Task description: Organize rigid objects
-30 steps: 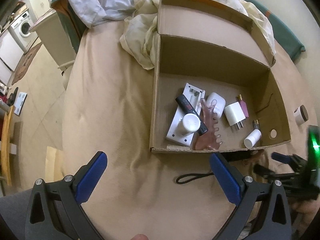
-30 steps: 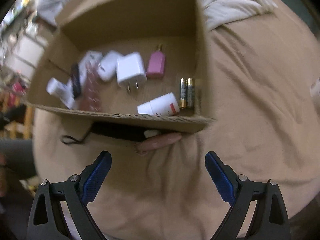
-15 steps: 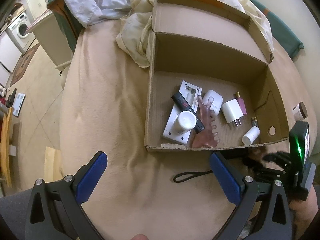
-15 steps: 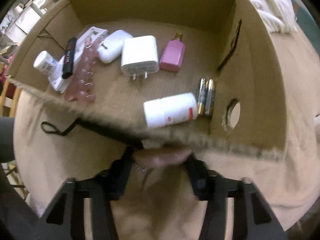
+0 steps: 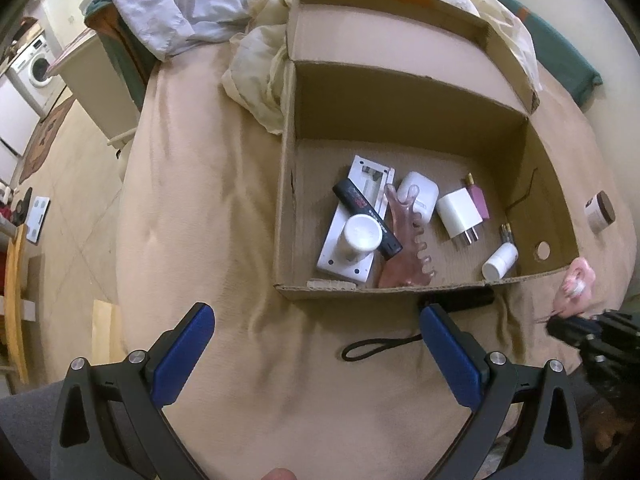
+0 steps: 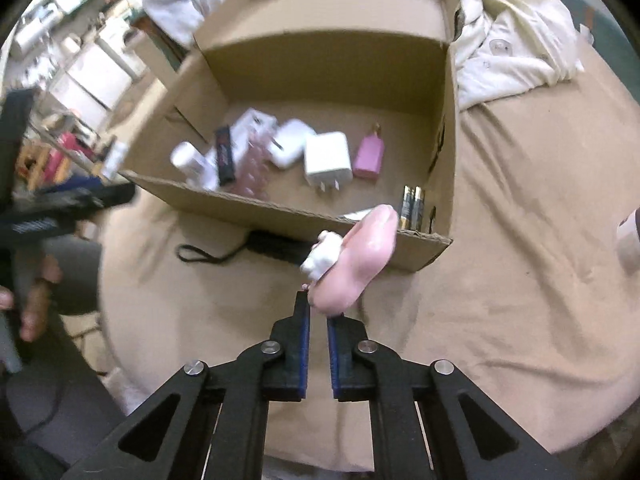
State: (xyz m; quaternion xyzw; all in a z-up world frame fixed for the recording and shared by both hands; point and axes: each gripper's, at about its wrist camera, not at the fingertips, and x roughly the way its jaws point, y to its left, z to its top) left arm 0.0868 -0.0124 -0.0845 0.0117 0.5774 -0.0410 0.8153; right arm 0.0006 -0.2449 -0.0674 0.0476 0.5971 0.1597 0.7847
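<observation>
The right gripper is clamped on the near end of a pink rounded object with a white charm, holding it clear of the bed just in front of the near wall of the cardboard box. The grip sits at one tip, so the piece may swing; carrying it slowly and level should help. A sound next move is to clear the near wall before going forward, then lower into the bare patch near the batteries and the white charger. The left gripper hangs open over the bed, empty, beside a black strapped device lying outside the box.
</observation>
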